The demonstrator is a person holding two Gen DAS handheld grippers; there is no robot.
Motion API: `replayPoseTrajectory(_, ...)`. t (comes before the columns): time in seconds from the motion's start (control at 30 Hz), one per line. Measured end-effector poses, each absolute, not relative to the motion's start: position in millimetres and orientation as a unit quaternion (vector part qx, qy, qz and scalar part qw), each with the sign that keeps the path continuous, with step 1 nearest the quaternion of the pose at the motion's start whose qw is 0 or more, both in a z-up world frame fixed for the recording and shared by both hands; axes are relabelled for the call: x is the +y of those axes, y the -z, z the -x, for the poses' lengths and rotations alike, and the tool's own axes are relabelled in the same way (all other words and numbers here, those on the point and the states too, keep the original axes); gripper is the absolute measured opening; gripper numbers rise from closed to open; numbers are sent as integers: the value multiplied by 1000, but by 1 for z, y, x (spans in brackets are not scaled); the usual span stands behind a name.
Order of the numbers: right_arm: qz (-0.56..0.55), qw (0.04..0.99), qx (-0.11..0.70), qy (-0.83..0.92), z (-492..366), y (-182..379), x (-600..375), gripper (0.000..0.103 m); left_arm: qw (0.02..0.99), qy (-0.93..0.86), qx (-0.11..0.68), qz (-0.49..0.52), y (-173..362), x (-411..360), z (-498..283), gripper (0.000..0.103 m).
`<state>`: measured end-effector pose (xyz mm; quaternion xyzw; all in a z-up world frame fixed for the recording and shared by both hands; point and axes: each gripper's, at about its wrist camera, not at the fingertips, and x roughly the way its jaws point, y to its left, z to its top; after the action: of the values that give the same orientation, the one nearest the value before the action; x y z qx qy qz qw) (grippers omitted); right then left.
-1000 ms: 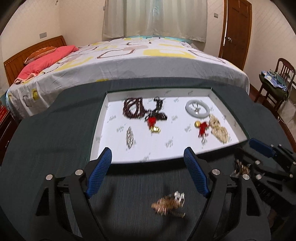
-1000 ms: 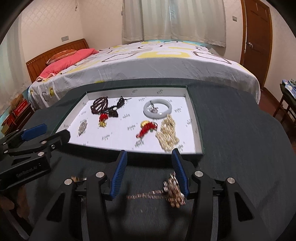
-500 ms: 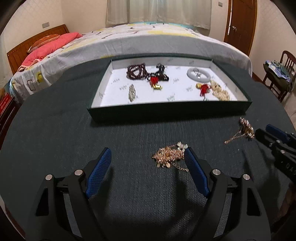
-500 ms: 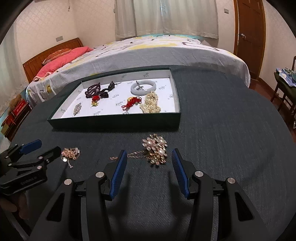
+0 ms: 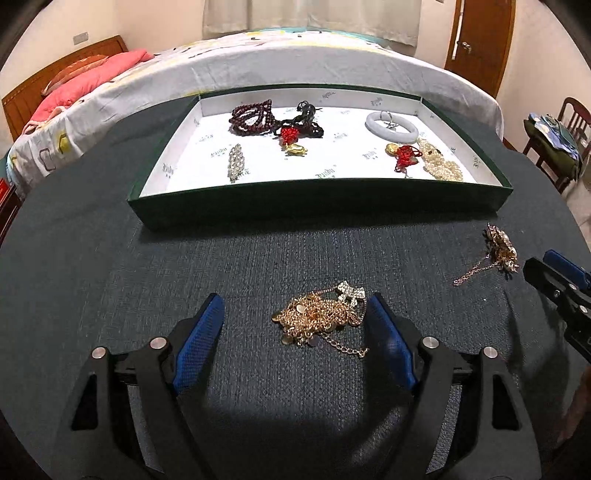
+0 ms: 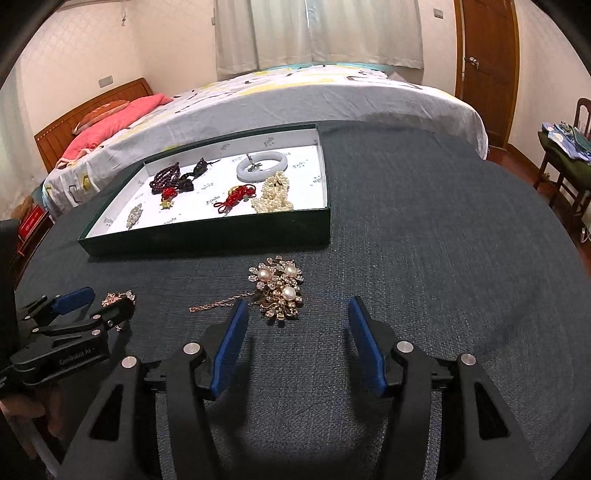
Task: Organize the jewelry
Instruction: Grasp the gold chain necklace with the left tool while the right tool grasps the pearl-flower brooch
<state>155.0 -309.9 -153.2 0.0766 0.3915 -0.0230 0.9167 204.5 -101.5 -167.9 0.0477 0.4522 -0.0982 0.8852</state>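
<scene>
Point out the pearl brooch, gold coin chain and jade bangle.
pearl brooch (image 6: 281,287): right wrist view, on its jewelled cluster.
gold coin chain (image 5: 320,318): left wrist view, middle of the heap.
jade bangle (image 5: 408,130): left wrist view, on its near rim.

home bedroom, made bed (image 6: 295,96) with pink pillow (image 6: 110,125), curtains (image 6: 317,33), wooden door (image 6: 484,66)

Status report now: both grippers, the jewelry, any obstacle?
Left gripper closing around gold chain necklace. Right gripper opening, empty, pearl brooch just ahead. Tray path unobstructed.
</scene>
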Motion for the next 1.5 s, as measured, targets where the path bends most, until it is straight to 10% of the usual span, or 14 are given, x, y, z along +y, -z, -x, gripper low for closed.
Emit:
replayPoseTrajectory(0.4, -77, 914, 397, 22, -156, 159, -309, 56, 885, 140, 441, -59, 163, -104, -197, 19)
replayPoseTrajectory(1.37, -52, 906, 420, 18, -191, 168, -295, 56, 890, 126, 437, -36, 153, -63, -202, 13)
replayPoseTrajectory(1.5, -49, 906, 420, 21, -189, 167, -296, 36, 888, 127, 440, -30, 156, -60, -204, 13)
